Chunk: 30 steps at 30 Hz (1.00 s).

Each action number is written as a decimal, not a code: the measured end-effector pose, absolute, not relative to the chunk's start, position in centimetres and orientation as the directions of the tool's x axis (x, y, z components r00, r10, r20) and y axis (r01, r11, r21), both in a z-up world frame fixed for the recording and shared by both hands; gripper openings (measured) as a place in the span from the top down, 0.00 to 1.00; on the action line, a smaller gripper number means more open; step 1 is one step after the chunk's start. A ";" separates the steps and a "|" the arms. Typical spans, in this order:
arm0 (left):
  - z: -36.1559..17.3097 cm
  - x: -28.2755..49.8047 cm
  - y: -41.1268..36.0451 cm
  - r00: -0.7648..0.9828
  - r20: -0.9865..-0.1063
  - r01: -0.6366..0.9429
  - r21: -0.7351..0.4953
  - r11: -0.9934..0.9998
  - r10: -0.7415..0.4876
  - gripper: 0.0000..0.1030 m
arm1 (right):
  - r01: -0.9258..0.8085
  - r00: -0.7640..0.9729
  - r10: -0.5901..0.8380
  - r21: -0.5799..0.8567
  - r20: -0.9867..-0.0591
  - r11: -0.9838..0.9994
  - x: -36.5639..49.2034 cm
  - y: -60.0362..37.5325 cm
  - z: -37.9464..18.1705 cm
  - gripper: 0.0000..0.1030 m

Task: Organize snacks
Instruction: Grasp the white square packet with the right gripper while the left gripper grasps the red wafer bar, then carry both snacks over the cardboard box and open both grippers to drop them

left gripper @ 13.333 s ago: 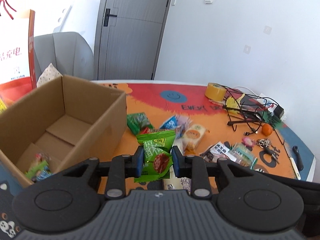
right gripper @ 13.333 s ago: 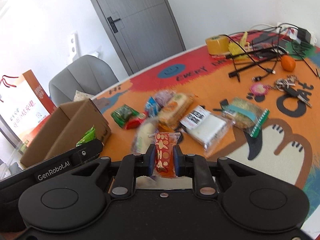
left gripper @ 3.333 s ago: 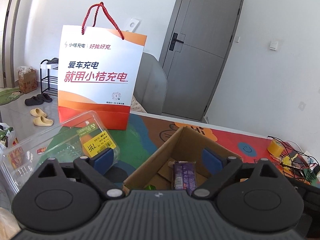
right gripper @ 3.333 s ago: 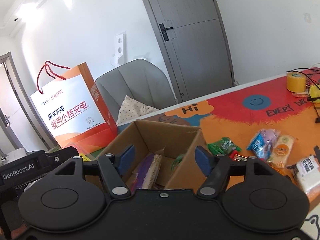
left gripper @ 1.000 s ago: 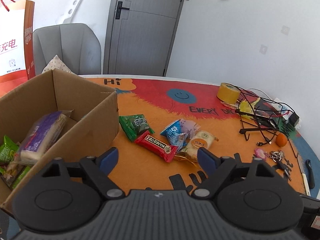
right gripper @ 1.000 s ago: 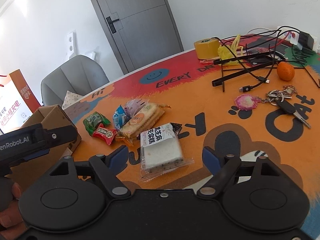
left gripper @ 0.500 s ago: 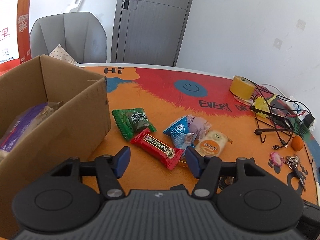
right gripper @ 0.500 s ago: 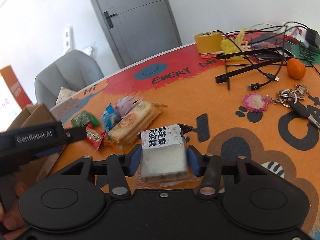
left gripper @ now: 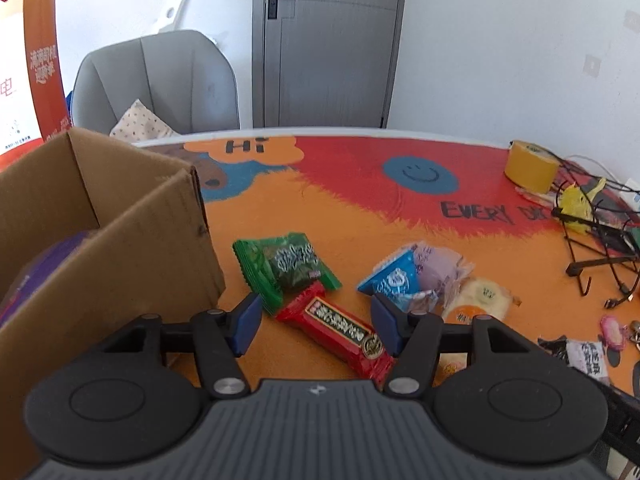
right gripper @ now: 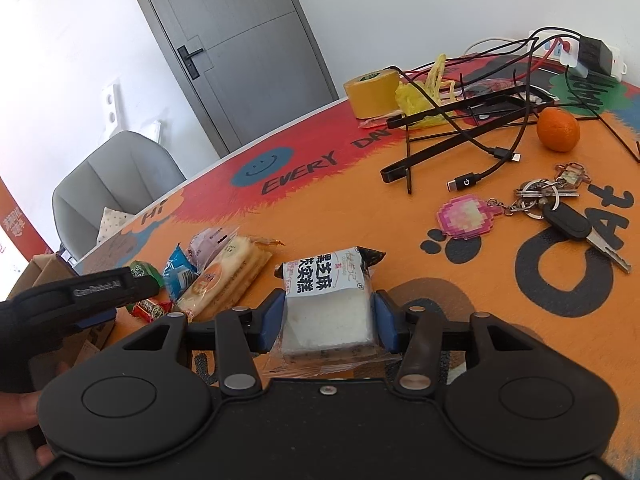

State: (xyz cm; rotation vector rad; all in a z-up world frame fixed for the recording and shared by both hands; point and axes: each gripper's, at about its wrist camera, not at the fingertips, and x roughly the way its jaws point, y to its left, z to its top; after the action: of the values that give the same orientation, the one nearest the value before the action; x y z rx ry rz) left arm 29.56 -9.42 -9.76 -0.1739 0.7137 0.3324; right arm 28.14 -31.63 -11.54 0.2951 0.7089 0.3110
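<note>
Step in hand: a two-handed pick-up, each gripper set about one snack, both destined (by my reading of the task) for the open brown cardboard box (left gripper: 120, 236).
Right gripper (right gripper: 328, 322): its blue pads stood narrow and pressed on the two sides of the clear-wrapped white rice cake with a black-and-white printed label (right gripper: 328, 300); the grip looked made.
Left gripper (left gripper: 316, 320): its jaws stood half wide, straddling the long red foil-wrapped snack bar with a dark label (left gripper: 340, 332), which lay slantwise between the pads and touched neither.
Doing it well, left: the bar lay skewed to the pads, so the wrist should be turned to take it across its narrow width before closing (closing as it stood would likely pinch only one end and let it swing).
Doing it well, right: lift straight and gently; the cake seemed soft and its loose film slippery, so a hard squeeze could crush it.
Red bar, place: on the orange patterned table mat (left gripper: 320, 208), just right of the box's near corner, its upper end touching the green crinkled snack packet (left gripper: 286, 268).
White cake, place: well right of the box, beyond the other loose snacks.
Box, contents: a purple wrapper showed inside; little else was visible.
</note>
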 end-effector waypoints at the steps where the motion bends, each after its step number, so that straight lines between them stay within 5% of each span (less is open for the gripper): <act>1: -10.0 29.6 -9.4 0.703 -0.671 -0.352 -0.040 0.935 0.235 0.42 | -0.176 0.717 0.374 0.367 -0.589 0.914 28.1 -31.6 -11.5 0.53; 3: -10.4 29.5 -9.5 0.695 -0.681 -0.342 -0.029 0.939 0.232 0.46 | -0.172 0.717 0.367 0.361 -0.592 0.917 28.0 -31.5 -11.4 0.53; 7: -10.6 29.0 -9.4 0.710 -0.673 -0.310 -0.036 0.950 0.206 0.80 | -0.169 0.723 0.352 0.342 -0.595 0.924 27.7 -31.2 -11.4 0.53; 30: -4.7 21.0 -8.5 0.822 -0.567 -0.183 -0.164 0.969 0.059 0.82 | -0.196 0.768 0.361 0.342 -0.529 0.919 22.7 -28.9 -7.3 0.56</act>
State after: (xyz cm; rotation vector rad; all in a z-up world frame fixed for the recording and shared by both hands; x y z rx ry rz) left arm 21.03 -8.52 -4.73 -0.2160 0.5936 0.1298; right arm 22.72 -28.93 -7.30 0.2754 0.6269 0.3068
